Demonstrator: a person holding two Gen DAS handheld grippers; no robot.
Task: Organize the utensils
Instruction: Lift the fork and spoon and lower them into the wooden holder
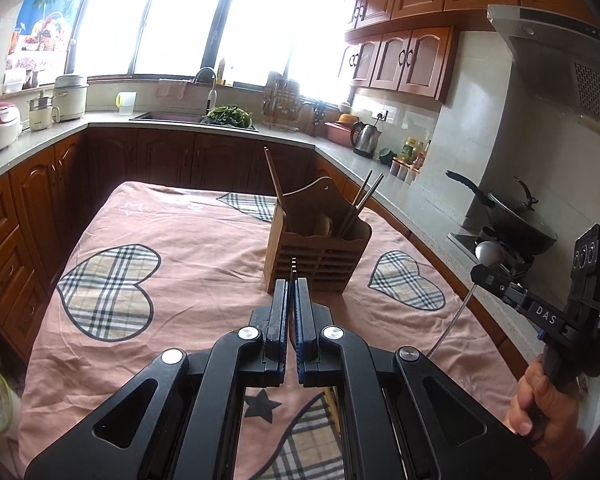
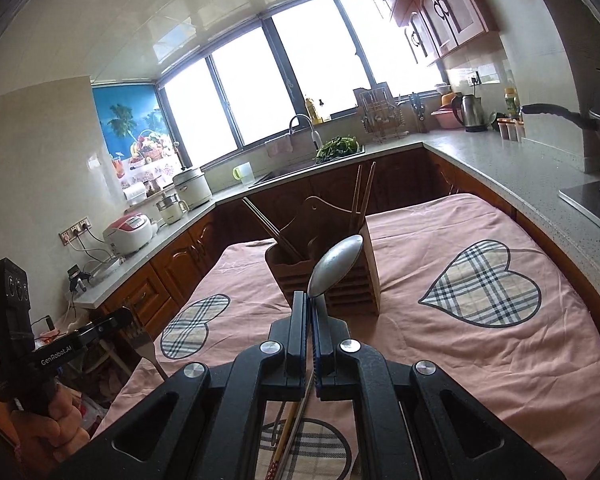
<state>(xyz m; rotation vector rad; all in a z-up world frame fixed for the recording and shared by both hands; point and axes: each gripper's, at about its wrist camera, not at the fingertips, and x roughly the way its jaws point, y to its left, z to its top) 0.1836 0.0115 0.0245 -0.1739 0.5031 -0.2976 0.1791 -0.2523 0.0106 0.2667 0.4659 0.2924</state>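
Both tools raised over the table, one clamped on a fork, the other on a spoon.

The left tool (image 1: 293, 284) is clenched on a fork (image 2: 140, 338); its tines poke out edge-on between the pads in its own view, and seen from the right wrist they point up with the handle trailing below. The right tool (image 2: 310, 300) grips a metal spoon (image 2: 336, 262) by the neck, bowl tilted up just in front of the wooden utensil holder (image 1: 320, 256). That holder stands on the table's pink cloth (image 1: 180, 280) with plaid hearts, already carrying chopsticks (image 1: 360, 204) leaning in its compartments. More chopsticks (image 2: 288, 436) lie on the cloth beneath the right tool.
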